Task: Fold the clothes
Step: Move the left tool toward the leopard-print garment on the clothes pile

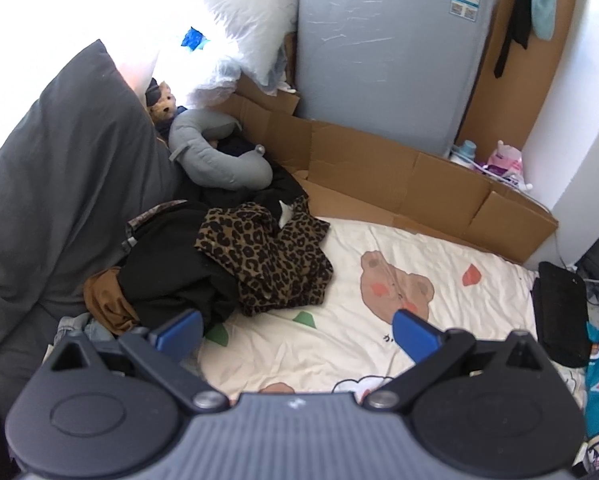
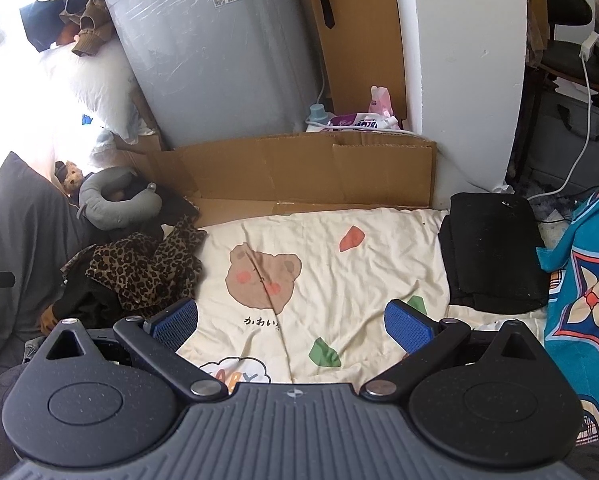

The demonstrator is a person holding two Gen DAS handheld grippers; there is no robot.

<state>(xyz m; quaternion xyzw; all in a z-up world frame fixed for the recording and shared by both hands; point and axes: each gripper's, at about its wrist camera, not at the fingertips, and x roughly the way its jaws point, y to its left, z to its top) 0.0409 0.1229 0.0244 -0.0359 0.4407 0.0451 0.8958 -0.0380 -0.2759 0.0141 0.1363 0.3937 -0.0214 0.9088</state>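
Note:
A heap of unfolded clothes lies at the left of a cream bear-print sheet (image 1: 339, 344): a leopard-print garment (image 1: 271, 256) on top, a black garment (image 1: 175, 260) beside it and a brown one (image 1: 107, 300) at the near edge. The same leopard-print garment (image 2: 147, 268) shows left in the right wrist view. A folded black garment (image 2: 495, 252) lies at the sheet's right edge, also seen as the folded black garment (image 1: 559, 312). My left gripper (image 1: 299, 336) hangs open just right of the heap, holding nothing. My right gripper (image 2: 291, 324) is open over the cream sheet (image 2: 339, 280), empty.
A dark grey pillow (image 1: 67, 184) and a grey neck pillow (image 1: 219, 152) with a small teddy bear (image 1: 163, 104) sit at the left. Flattened cardboard (image 1: 379, 172) lines the far edge before a plastic-wrapped grey appliance (image 1: 387, 52). A teal patterned blanket (image 2: 583, 292) lies at the right.

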